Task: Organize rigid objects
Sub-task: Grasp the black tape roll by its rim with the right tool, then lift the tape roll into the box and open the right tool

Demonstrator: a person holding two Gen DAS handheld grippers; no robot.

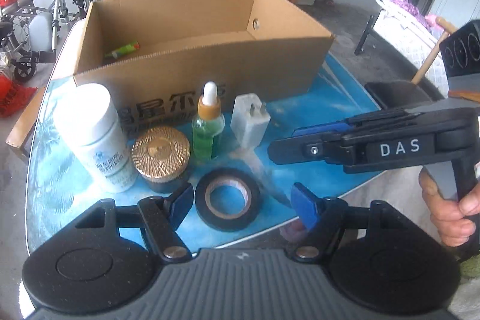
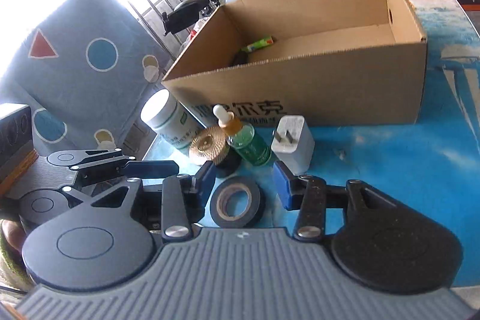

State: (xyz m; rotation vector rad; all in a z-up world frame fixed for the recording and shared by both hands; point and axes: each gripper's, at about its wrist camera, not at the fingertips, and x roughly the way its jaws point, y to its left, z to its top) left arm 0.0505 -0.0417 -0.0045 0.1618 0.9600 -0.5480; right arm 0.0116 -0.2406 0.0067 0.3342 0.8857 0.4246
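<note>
Left gripper [image 1: 241, 200] spread wide, low in frame, roll of black tape [image 1: 228, 198] between its blue pads, untouched. Right gripper [image 2: 244, 183] likewise wide, nothing held, tape just ahead. Above the tape, mid-frame, stood white bottle [image 1: 94, 137], gold-lidded jar [image 1: 161, 153], green dropper bottle [image 1: 208, 125], white charger [image 1: 250, 122]. Behind, upper centre, open cardboard box [image 1: 192, 74] on blue table [image 1: 300, 167], green tube [image 1: 123, 49] inside.

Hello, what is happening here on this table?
A person holds a gripper in each hand and is sorting small items into the cardboard box. Both grippers are open and empty. The left gripper and right gripper both face the black tape roll. A white bottle, dropper bottle and charger wait outside.
</note>
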